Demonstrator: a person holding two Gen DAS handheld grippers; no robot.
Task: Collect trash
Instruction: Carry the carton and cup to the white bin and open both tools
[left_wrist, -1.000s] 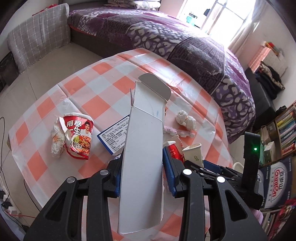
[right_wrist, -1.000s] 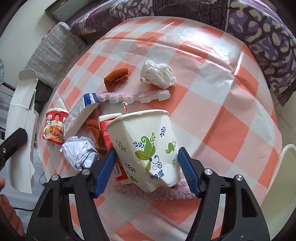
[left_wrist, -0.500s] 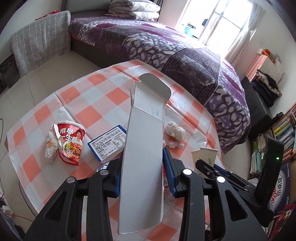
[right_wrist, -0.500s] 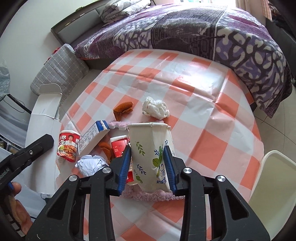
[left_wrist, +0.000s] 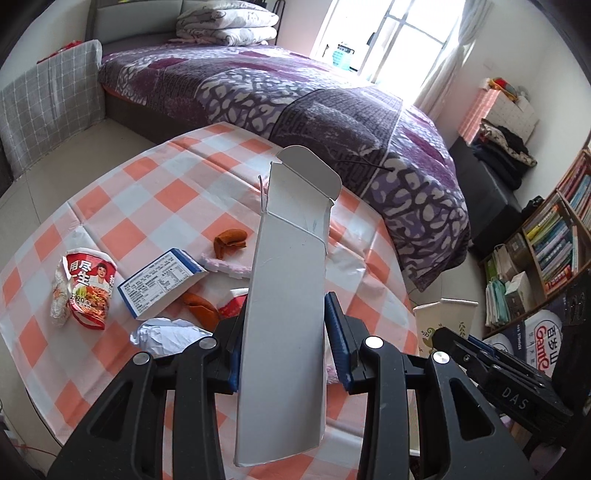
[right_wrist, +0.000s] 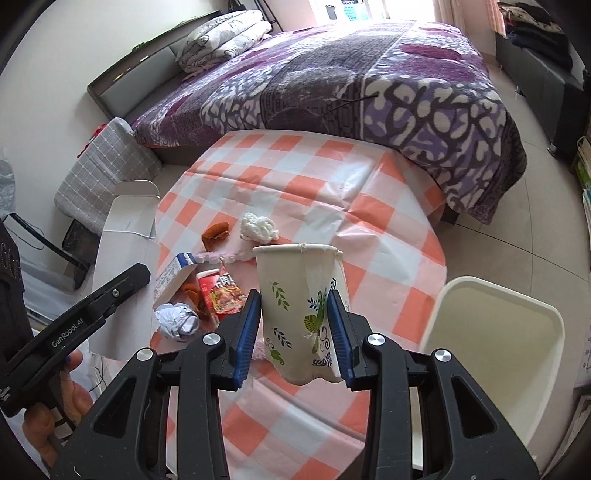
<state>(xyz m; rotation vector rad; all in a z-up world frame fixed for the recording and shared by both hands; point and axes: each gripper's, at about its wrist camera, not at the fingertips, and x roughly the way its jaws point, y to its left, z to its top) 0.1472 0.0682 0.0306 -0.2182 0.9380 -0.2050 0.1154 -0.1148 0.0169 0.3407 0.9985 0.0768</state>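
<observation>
My left gripper (left_wrist: 286, 345) is shut on a flattened white carton (left_wrist: 288, 295) that stands up between its blue pads, open flap on top. My right gripper (right_wrist: 293, 336) is shut on a crushed paper cup (right_wrist: 301, 306) printed with green leaves, held above the checked table (right_wrist: 332, 192). In the left wrist view the cup (left_wrist: 443, 321) and the right gripper show at the right. On the table lie a red noodle cup (left_wrist: 90, 288), a blue-and-white box (left_wrist: 162, 286), crumpled paper (left_wrist: 166, 334), orange peel (left_wrist: 229, 240) and a white tissue wad (right_wrist: 258, 227).
A cream waste bin (right_wrist: 491, 339) stands open on the floor right of the table. A purple bed (right_wrist: 351, 81) lies beyond the table. Bookshelves (left_wrist: 546, 258) line the right wall. A hand (right_wrist: 48, 410) holds the left gripper's handle at the lower left.
The right gripper's jaws closed on the paper cup, squeezing it narrow, and lifted it off the table. Both grippers have risen and pulled back, so the table looks smaller; the left still holds the carton.
</observation>
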